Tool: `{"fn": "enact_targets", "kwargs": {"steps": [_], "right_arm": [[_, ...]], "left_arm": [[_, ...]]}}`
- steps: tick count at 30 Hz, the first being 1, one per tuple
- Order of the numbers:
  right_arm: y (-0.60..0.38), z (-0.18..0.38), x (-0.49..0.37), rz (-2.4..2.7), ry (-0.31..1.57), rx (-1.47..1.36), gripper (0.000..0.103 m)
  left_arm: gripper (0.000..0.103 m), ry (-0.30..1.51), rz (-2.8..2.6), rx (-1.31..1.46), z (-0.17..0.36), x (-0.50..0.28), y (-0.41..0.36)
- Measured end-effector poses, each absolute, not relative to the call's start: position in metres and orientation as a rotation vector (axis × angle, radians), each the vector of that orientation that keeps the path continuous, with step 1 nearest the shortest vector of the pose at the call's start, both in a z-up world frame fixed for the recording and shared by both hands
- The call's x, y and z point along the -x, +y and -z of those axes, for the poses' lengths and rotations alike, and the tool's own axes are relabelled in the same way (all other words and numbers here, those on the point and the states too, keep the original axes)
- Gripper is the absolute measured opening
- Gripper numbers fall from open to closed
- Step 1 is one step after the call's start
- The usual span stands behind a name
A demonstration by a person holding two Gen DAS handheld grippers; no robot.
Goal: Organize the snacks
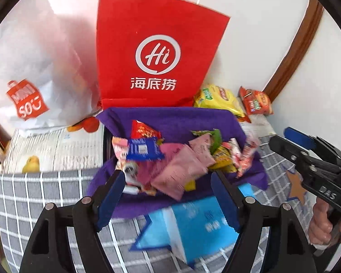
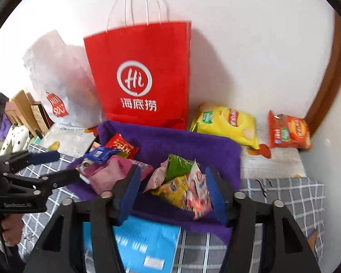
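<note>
Left gripper (image 1: 168,195): we see it spread, empty.
Right gripper (image 2: 172,195): we see it spread, empty.
Snacks (image 1: 181,159): piled in the purple bin (image 1: 175,118).
Red bag (image 1: 156,52): upright behind the bin.

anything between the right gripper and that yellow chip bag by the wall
Yes. The purple basket full of small snack packets sits between the open right gripper and the yellow chip bag; it would have to pass over the basket's far rim.

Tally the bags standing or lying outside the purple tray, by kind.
Red paper carrier bag: 1
White plastic shopping bag: 1
Yellow chip bag: 1
Orange-red chip bag: 1
Total: 4
</note>
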State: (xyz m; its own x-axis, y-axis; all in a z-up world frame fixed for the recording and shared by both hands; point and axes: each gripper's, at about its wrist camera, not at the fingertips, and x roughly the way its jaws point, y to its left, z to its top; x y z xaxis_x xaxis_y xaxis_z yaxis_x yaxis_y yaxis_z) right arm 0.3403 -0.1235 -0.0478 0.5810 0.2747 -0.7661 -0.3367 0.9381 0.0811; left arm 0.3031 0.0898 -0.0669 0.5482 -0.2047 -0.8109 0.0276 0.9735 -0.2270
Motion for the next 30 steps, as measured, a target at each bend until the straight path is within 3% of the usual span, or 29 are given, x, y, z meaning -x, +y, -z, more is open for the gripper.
{"fn": "enact_targets", "kwargs": {"steps": [2, 7, 10, 12, 17, 23, 26, 30], "right_arm": [[-0.134, 0.031, -0.319, -0.338, 0.852, 0.029, 0.075], [-0.149, 0.003, -0.264, -0.322, 0.820, -0.010, 0.076], [-0.157, -0.013, -0.225, -0.355, 0.788, -0.058, 0.078], [-0.159, -0.022, -0.201, -0.329, 0.741, -0.049, 0.086], [-0.162, -0.033, -0.160, -0.278, 0.723, -0.015, 0.086], [-0.177, -0.036, -0.118, -0.267, 0.729, -0.071, 0.086], [-0.180, -0.033, -0.105, -0.236, 0.713, -0.057, 0.095], [-0.182, -0.025, -0.090, -0.199, 0.716, -0.009, 0.096]], "left_arm": [[0.083, 0.977, 0.140, 0.209, 0.059, -0.287, 0.088], [0.084, 0.934, 0.134, 0.179, 0.038, -0.239, 0.075], [0.092, 0.912, 0.140, 0.166, 0.025, -0.211, 0.067], [0.093, 0.891, 0.142, 0.157, 0.018, -0.194, 0.062], [0.101, 0.831, 0.131, 0.137, -0.001, -0.149, 0.053], [0.103, 0.781, 0.102, 0.100, -0.014, -0.103, 0.044], [0.103, 0.761, 0.085, 0.081, -0.015, -0.084, 0.040], [0.103, 0.744, 0.038, 0.063, -0.013, -0.064, 0.036]]}}
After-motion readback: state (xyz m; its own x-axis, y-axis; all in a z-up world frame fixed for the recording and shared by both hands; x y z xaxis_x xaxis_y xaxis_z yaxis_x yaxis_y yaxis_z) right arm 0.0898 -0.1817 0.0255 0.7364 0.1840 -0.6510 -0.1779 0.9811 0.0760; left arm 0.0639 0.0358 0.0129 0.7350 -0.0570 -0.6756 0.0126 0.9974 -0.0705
